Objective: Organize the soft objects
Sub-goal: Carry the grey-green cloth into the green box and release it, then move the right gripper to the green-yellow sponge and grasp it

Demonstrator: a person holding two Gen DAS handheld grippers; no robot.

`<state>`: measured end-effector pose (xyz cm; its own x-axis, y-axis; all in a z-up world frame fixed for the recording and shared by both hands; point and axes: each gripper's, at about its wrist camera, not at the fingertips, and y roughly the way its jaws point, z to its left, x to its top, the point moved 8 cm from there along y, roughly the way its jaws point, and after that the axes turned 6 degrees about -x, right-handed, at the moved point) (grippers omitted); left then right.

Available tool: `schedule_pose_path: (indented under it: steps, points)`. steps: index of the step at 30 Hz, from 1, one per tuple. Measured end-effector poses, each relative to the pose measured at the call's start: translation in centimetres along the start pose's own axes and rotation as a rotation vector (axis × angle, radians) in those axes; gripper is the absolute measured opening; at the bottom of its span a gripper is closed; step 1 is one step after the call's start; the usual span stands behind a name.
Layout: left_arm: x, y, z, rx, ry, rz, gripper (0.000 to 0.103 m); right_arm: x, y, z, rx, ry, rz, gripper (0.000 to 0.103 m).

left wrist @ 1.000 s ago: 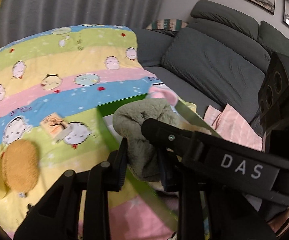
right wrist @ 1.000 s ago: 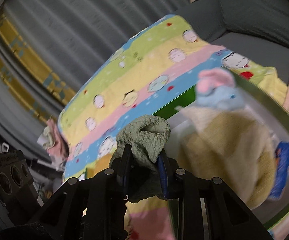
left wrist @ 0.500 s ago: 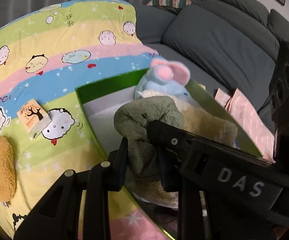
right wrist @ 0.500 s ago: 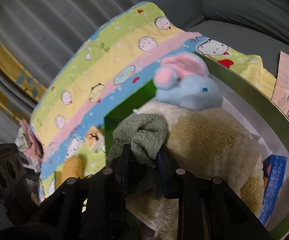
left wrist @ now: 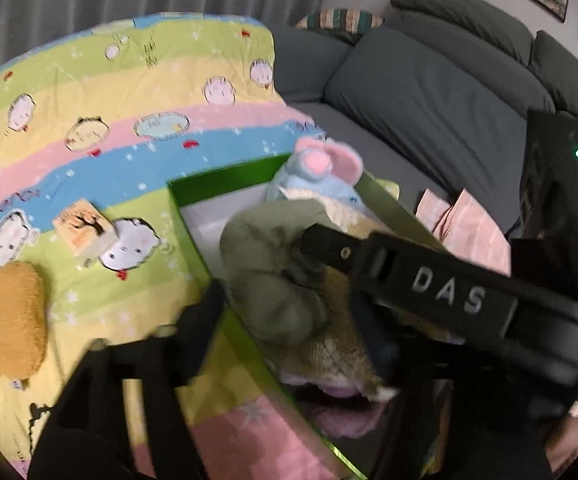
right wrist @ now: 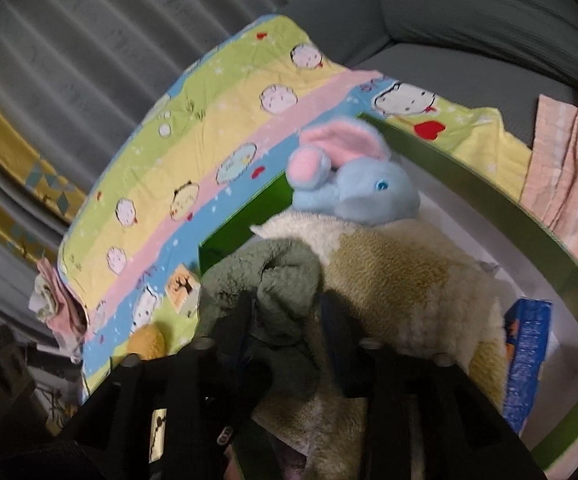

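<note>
Green fleece piece [right wrist: 273, 280]: lying between the right tongs' [right wrist: 289, 320] fingers, which are closing on it — resting on the cream plush [right wrist: 409, 280] inside the green box [right wrist: 489, 200].
Left tongs [left wrist: 289, 312]: spreading wide either side of the same fleece [left wrist: 273, 280], apparently not gripping it — likely letting it settle.
Right tongs' pose: reaching across in front of the left tongs, angling down into the box.
Blue plush [right wrist: 361, 196]: sitting beyond the right tongs, atop the cream plush.
Orange plush [left wrist: 11, 320]: lying on the striped quilt [left wrist: 89, 100], well left of the left tongs, outside the box — probably awaiting its turn.
</note>
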<state>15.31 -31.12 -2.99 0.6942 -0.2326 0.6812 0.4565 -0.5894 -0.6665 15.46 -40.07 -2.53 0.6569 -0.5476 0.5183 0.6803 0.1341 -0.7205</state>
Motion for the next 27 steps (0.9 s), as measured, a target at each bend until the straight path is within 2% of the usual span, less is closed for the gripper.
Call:
schedule_pose_path:
  steps: [1, 4, 8, 11, 16, 20, 24, 27]
  points:
    - [0.1, -0.8, 0.0, 0.003, 0.003, -0.018, 0.079, 0.1, -0.4, 0.0, 0.005, 0.011, -0.015, 0.054]
    - [0.1, -2.7, 0.1, -0.006, -0.003, -0.051, 0.08, 0.3, -1.6, 0.3, 0.022, 0.02, -0.058, 0.06]
    - [-0.4, -5.3, 1.2, 0.01, -0.045, -0.092, 0.08, 0.2, -3.1, 0.8, 0.062, 0.039, -0.096, 0.078]
    - [-1.4, -7.8, 2.9, 0.032, -0.089, -0.123, 0.08, -0.3, -3.9, 1.8, 0.095, 0.03, -0.109, 0.082]
    - [-4.5, -12.3, 8.1, 0.159, -0.204, -0.155, 0.082, -2.0, -4.5, 4.7, 0.125, -0.029, -0.113, 0.085]
    - [-8.6, -14.8, 13.1, 0.272, -0.326, -0.126, 0.082, -4.1, -3.9, 7.7, 0.122, -0.109, -0.093, 0.086]
    - [-12.2, -17.1, 17.8, 0.35, -0.444, -0.117, 0.082, -6.7, -2.9, 10.9, 0.12, -0.193, -0.063, 0.092]
    - [-14.9, -19.2, 20.6, 0.389, -0.525, -0.158, 0.082, -9.6, -1.7, 13.8, 0.15, -0.253, -0.005, 0.092]
